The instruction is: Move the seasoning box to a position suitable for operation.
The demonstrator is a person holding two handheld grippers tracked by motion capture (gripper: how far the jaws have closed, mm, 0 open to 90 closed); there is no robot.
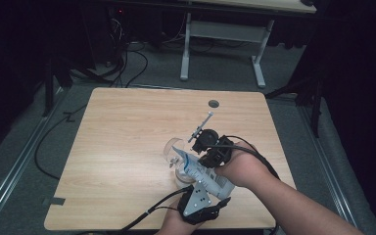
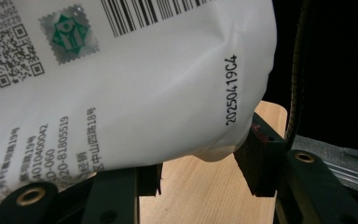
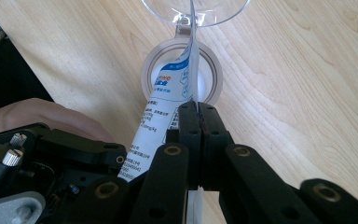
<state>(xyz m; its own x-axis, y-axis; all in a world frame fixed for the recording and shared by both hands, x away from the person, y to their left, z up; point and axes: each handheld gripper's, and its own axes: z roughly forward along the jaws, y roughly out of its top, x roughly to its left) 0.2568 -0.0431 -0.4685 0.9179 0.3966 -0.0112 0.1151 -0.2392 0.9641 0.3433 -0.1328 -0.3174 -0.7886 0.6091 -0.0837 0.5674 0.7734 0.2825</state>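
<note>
1. Here, a white pouch with blue print, a barcode, QR code and a printed date code lies tilted over the near-right part of the wooden worktop, its upper end at the mouth of a clear container.
2. The container stands on the worktop with a clear hinged lid swung open behind it.
3. Right gripper: jaws pressed together, pinching the thin edge of the pouch just above the container mouth.
4. Left gripper: jaws partly apart; the bulging lower end of the pouch sits between them, against both jaws, so it is clamped on the pouch.
</note>
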